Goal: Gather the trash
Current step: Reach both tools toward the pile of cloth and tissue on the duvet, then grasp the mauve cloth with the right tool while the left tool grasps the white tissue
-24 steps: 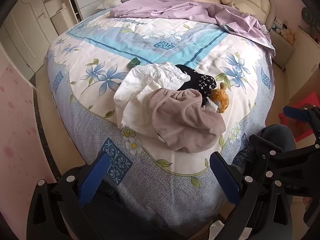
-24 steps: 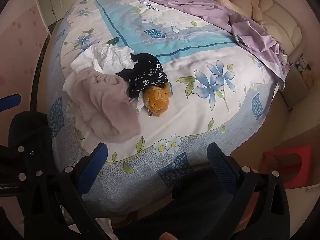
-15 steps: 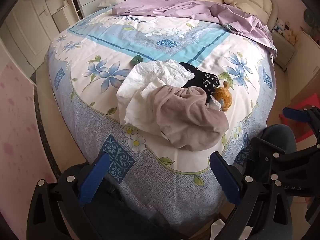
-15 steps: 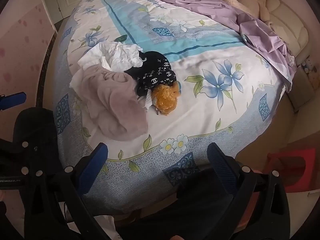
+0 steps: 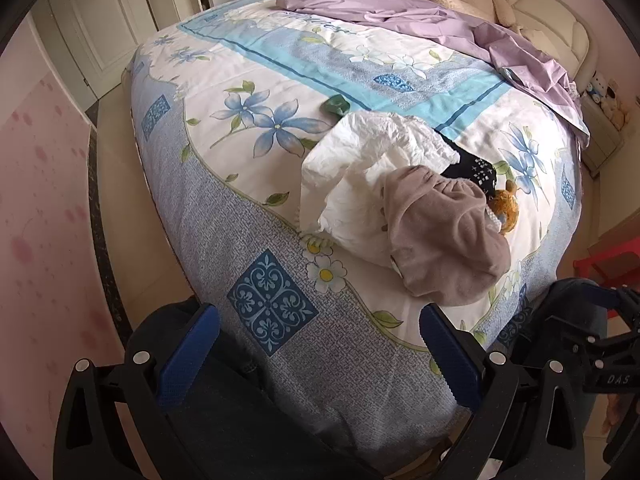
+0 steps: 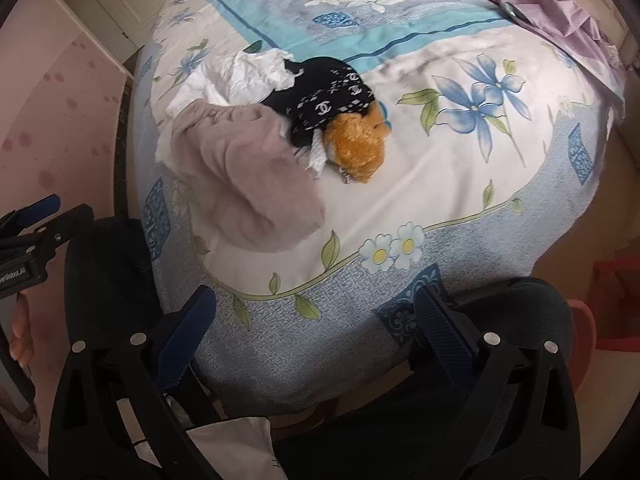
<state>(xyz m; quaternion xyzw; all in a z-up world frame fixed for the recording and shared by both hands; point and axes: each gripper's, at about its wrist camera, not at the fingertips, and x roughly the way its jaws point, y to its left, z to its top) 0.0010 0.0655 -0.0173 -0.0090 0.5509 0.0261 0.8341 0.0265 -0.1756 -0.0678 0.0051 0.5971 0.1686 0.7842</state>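
Both the left gripper (image 5: 318, 354) and right gripper (image 6: 316, 334) hang wide open and empty at the bed's (image 5: 280, 360) foot edge, approach unfinished; next, reach to the crumpled white plastic bag (image 5: 360, 168) near that edge.

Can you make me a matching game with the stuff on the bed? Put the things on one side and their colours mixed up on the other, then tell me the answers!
Things:
1. crumpled bag
2. small plush toy
3. patterned garment
4. sheet near the headboard

Colours:
A. black with white marks
B. lilac
C. white
D. orange-brown

Pairs: 1-C, 2-D, 3-A, 4-B
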